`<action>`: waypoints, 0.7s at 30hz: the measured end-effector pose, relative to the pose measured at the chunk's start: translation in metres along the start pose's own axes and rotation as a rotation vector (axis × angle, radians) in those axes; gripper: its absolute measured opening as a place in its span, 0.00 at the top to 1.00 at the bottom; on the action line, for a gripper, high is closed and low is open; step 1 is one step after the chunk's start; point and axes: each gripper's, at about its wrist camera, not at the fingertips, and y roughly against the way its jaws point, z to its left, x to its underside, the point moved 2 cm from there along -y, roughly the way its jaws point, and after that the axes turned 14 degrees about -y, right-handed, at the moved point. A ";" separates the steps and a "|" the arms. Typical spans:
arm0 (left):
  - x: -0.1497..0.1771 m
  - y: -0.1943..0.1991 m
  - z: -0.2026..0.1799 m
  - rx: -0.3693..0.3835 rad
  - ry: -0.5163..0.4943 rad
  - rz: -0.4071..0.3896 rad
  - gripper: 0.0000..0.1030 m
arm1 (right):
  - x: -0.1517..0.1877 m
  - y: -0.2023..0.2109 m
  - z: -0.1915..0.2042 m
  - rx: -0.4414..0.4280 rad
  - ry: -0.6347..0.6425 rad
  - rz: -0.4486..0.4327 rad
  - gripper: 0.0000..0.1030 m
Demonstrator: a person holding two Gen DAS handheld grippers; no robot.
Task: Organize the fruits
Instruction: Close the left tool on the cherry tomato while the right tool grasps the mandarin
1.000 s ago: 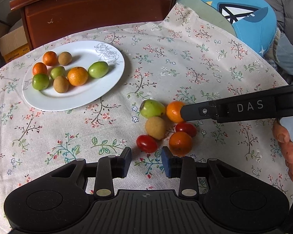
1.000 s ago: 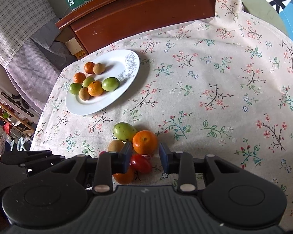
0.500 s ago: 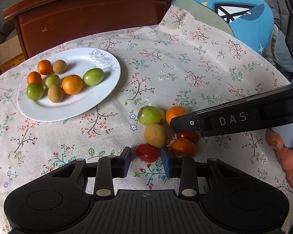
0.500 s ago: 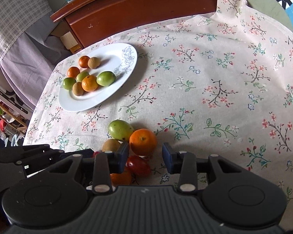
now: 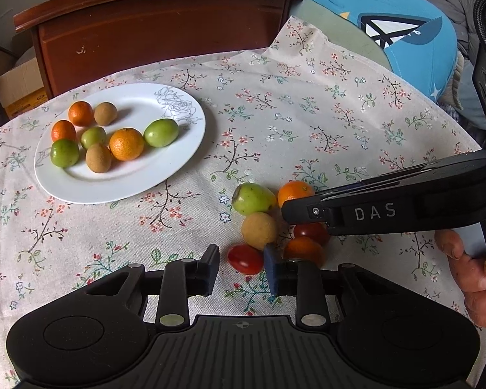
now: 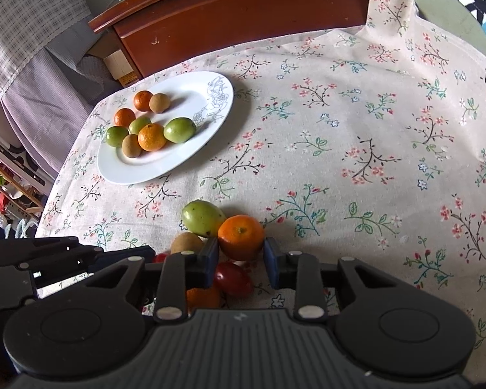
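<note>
My left gripper (image 5: 241, 267) sits low over the near part of the table (image 5: 307, 123), its jaws closing around a red cherry tomato (image 5: 245, 259). The tomato lies between the pads, close against the right one, with a gap still showing on the left, so I do not count it as gripped.

My right gripper (image 6: 241, 254) is just beside it, jaws closing on an orange mandarin (image 6: 240, 236); both blue pads look to be touching the fruit's sides. From the left wrist view that gripper (image 5: 295, 210) reaches in from the right edge, a hand (image 5: 476, 278) behind it.

The loose fruit forms a tight cluster near the table's front edge: under my right jaws a second red tomato (image 6: 233, 278) and another orange fruit (image 6: 202, 298), partly hidden; a brown round fruit (image 6: 186, 243) to the left; and a green fruit (image 6: 202, 218) touching the mandarin on its far left.

Farther off, toward the far left corner, a white plate (image 6: 191, 159) holds eight pieces of fruit: three green, three orange, two brown, grouped on its left half.

Beyond the floral cloth stands a dark wooden cabinet (image 5: 158, 32).
</note>
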 end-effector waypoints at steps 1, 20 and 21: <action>-0.001 0.002 0.001 -0.005 0.005 -0.006 0.73 | -0.001 0.002 0.001 -0.004 0.001 -0.008 0.71; 0.004 -0.004 -0.002 0.021 -0.045 0.034 0.71 | -0.013 0.015 -0.003 -0.029 -0.057 -0.050 0.71; 0.005 -0.005 -0.002 0.017 -0.048 0.036 0.71 | -0.013 0.015 -0.003 -0.029 -0.057 -0.050 0.71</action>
